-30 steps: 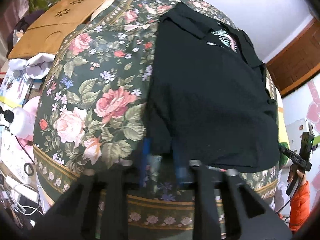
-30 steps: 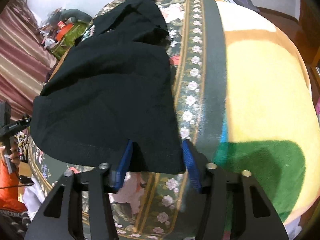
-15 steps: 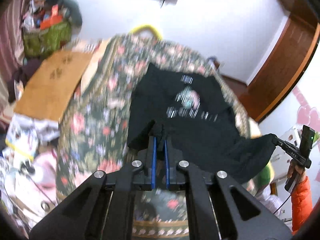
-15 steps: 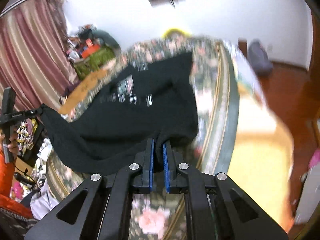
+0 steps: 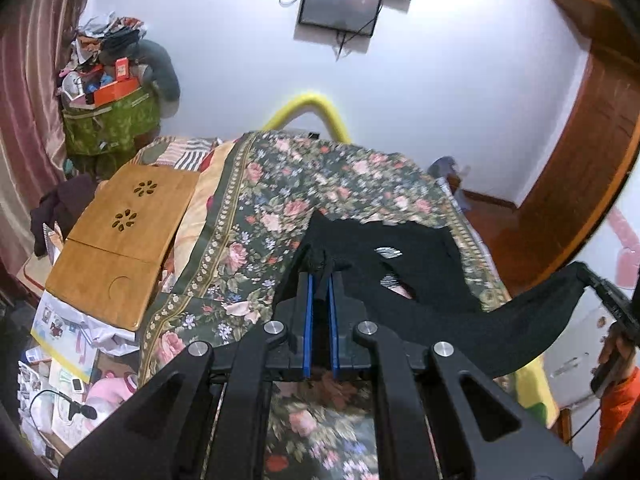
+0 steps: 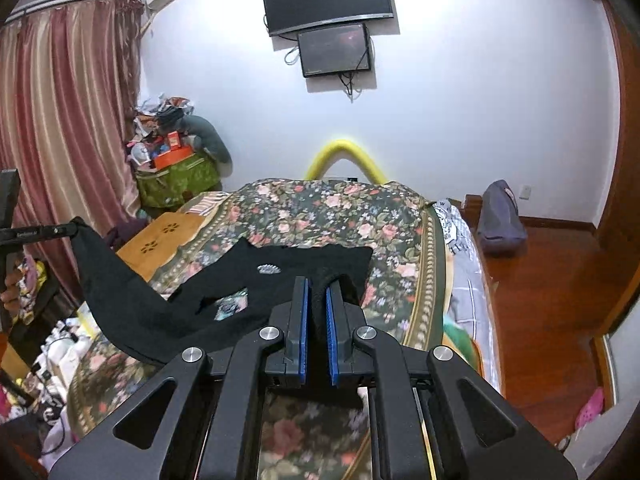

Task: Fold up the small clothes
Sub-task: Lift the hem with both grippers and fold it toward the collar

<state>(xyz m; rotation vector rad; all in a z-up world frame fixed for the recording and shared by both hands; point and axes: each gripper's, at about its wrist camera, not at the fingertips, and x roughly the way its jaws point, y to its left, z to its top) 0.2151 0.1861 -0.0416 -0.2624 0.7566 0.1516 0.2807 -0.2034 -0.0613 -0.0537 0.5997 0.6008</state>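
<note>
A small black shirt [image 5: 424, 280] with a pale chest print hangs stretched above the floral bedspread [image 5: 280, 200]. My left gripper [image 5: 319, 276] is shut on one bottom corner of it. My right gripper [image 6: 315, 284] is shut on the other bottom corner. The hem sags between the two grippers; the collar end trails on the bed. The shirt [image 6: 248, 280] shows in the right wrist view too, with the print [image 6: 230, 306] partly folded over. The right gripper appears at the far right of the left wrist view [image 5: 600, 288].
A wooden lap table [image 5: 120, 236] lies on the bed's left side. Cluttered bags [image 5: 108, 116] stand in the far left corner by the curtain [image 6: 60, 140]. A yellow headboard rail [image 6: 344, 156], two wall screens [image 6: 332, 24], a wooden floor [image 6: 540, 300] and a door [image 5: 580, 180] are at right.
Both grippers closed on the shirt's bottom corners and lifted them off the bed. The views tilted from looking down at the bed to looking level across the room.
</note>
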